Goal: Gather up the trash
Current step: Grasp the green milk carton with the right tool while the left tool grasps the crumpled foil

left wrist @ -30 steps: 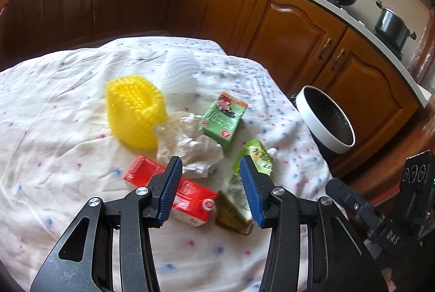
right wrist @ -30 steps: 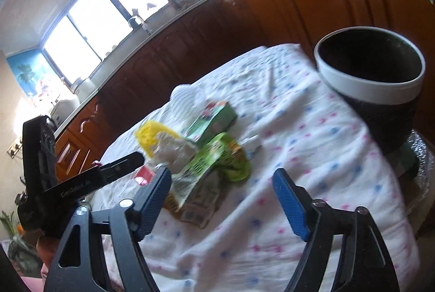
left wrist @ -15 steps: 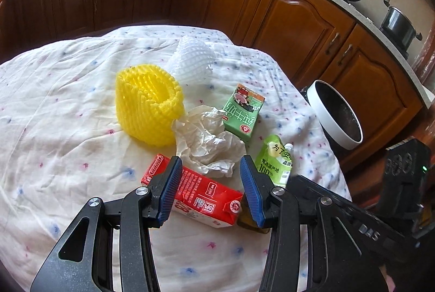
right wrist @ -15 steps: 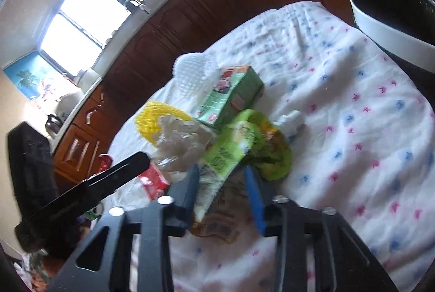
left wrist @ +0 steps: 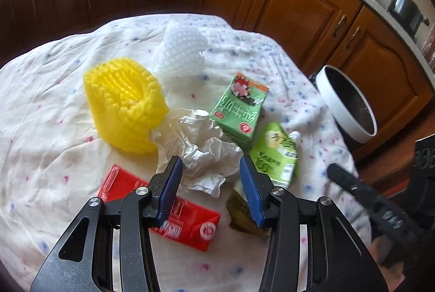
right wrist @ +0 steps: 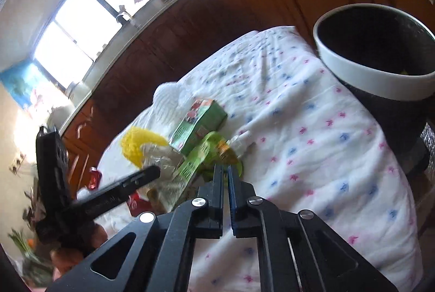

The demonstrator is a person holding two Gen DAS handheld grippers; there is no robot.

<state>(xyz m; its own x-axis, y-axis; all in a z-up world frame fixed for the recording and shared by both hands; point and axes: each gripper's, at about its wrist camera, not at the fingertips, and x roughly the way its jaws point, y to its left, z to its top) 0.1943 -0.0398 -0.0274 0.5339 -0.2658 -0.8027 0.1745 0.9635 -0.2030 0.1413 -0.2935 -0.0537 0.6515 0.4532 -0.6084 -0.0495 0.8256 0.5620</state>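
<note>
Only thing I can actually read is "100%" on the green juice pouch (left wrist: 277,156). The green carton (left wrist: 239,109) and red carton (left wrist: 187,224) have print too, just too blurry.

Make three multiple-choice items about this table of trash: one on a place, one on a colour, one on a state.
1. The bin stands: A) on the cloth; B) beyond the cloth's edge; C) on the counter.
2. The flat carton is: A) blue; B) red; C) black.
3. The right gripper is: A) wide open; B) shut on the green pouch; C) out of view.
Answers: B, the bin's rim sits past the cloth's edge; B, its red face shows; B, its jaws meet on the pouch's edge.
</note>
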